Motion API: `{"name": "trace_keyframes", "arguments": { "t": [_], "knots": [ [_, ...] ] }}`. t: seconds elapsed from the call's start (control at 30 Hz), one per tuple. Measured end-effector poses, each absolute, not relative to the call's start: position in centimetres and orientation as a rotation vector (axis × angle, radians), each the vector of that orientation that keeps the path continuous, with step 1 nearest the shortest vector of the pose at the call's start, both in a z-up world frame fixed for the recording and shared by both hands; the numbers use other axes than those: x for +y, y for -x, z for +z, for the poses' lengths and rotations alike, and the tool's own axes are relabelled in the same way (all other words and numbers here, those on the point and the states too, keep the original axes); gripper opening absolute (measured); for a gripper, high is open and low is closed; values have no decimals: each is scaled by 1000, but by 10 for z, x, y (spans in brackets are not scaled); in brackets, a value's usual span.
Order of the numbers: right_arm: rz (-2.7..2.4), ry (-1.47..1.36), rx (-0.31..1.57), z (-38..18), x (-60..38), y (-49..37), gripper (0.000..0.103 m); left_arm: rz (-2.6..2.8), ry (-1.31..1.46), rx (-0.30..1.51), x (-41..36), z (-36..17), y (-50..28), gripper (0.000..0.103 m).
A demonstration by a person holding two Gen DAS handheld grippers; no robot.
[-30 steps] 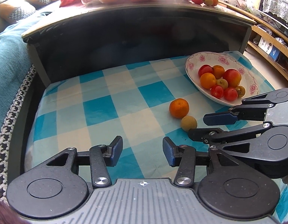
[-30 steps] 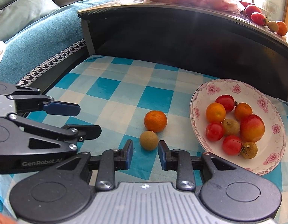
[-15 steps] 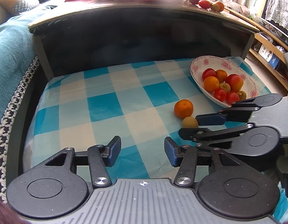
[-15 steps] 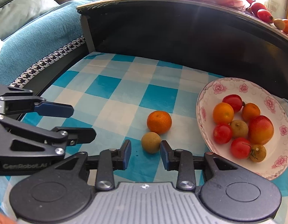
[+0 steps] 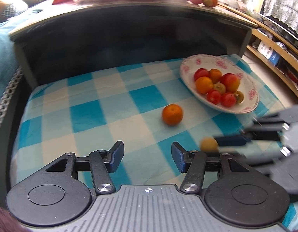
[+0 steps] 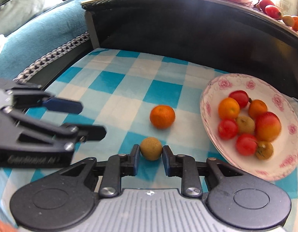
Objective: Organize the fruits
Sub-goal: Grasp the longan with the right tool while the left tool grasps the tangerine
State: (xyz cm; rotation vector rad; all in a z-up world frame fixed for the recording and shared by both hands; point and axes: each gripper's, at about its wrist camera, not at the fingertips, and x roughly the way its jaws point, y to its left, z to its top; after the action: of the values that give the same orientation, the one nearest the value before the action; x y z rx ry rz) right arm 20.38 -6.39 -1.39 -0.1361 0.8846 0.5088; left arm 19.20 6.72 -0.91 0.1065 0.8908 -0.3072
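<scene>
A small tan round fruit [image 6: 151, 148] sits between the fingertips of my right gripper [image 6: 150, 155], whose jaws have closed in on both sides of it; it also shows in the left wrist view [image 5: 208, 144]. An orange mandarin [image 6: 162, 116] lies on the checked cloth just beyond it, also in the left wrist view [image 5: 172, 114]. A white floral plate [image 6: 207, 114] at the right holds several red, orange and tan fruits. My left gripper [image 5: 146, 155] is open and empty over the cloth, left of the right gripper [image 5: 216, 145].
A dark raised shelf [image 6: 187, 19] runs along the back, with bagged fruit and loose tomatoes [image 6: 270, 9] on top. The blue-and-white checked cloth [image 5: 90, 106] covers the surface. A teal sofa [image 6: 32, 44] lies to the left; wooden shelving [image 5: 274, 58] stands to the right.
My right gripper has moved forward around the tan fruit and narrowed its jaws onto it. The left gripper has shifted its view slightly and stayed open.
</scene>
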Motion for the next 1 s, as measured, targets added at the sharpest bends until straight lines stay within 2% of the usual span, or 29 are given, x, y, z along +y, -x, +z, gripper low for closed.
{"name": "trace_keyframes", "arguments": {
  "t": [0.23, 0.57, 0.73, 0.83, 1.0],
  "knots": [
    [555, 177, 925, -5, -99, -161, 29, -344, -94, 882, 37, -19, -216, 63],
    [557, 34, 951, 0, -142, -150, 29, -345, -172, 881, 2, -30, -242, 64],
    [569, 32, 927, 7, -144, -152, 29, -317, -168, 902, 0, -39, -243, 55],
    [558, 22, 937, 6, -145, -154, 28, -314, -145, 900, 2, -38, -245, 43],
    [543, 19, 952, 4, -146, -154, 29, -327, -163, 907, 0, -37, -244, 41]
  ]
}}
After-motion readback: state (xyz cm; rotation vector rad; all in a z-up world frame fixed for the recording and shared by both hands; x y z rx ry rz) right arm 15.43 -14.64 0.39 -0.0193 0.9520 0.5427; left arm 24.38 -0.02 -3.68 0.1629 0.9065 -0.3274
